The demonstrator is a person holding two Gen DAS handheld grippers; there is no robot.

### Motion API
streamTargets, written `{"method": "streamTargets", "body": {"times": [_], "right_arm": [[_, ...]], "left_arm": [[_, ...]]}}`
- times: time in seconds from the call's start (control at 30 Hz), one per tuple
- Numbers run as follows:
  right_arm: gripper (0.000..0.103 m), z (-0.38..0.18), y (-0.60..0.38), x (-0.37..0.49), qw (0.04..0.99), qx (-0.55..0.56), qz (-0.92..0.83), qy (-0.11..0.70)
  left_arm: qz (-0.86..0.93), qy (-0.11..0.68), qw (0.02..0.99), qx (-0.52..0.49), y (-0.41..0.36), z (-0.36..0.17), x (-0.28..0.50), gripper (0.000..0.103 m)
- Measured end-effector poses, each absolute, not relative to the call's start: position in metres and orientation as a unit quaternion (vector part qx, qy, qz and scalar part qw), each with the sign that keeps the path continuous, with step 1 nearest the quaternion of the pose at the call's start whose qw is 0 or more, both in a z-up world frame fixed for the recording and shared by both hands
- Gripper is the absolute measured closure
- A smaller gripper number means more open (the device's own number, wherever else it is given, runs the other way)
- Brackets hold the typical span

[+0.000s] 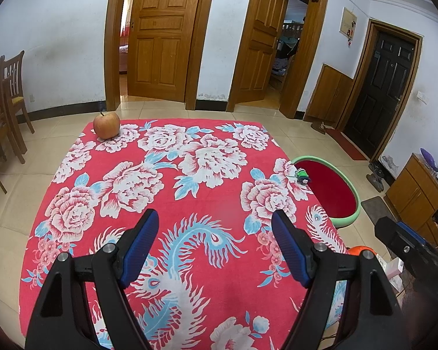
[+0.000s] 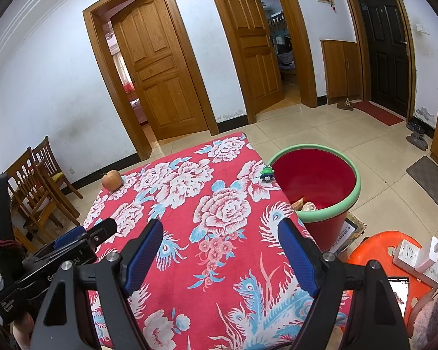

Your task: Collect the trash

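Red-and-yellow apple (image 1: 106,125) with short stem, upright on floral cloth (image 1: 189,175).

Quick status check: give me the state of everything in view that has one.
Left gripper: open, empty.
Right gripper: open, empty.
Apple: whole, upright at the table's far corner.
Toy: at the table edge beside the bucket.
Bucket: upright, uncovered, scraps at the bottom.
Wooden doors: both ajar.
Black door: shut.

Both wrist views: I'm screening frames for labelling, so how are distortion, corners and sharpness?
Left wrist: door frames bow strongly, corners are black, apple is sharp. Right wrist: same bowing and dark corners, red bucket is crisp, floor tiles show soft glare.
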State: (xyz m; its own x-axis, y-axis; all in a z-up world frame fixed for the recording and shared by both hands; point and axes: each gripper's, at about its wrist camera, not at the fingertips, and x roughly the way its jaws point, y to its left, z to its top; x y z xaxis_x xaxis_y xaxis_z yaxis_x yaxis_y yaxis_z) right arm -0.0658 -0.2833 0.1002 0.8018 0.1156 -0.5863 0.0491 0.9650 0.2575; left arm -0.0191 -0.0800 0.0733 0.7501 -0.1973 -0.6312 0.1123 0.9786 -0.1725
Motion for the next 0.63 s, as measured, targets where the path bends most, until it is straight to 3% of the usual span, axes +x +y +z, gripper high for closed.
{"method": "streamTargets", "body": {"times": [0.63], "right_arm": [[0.02, 0.0965, -0.279, -0.0683, 0.939, 0.129, 0.019, 0.318]], "left_arm": [[-0.081, 0.34, 0.935, -0.065, -0.0767, 0.0748, -0.0217, 0.024]]}}
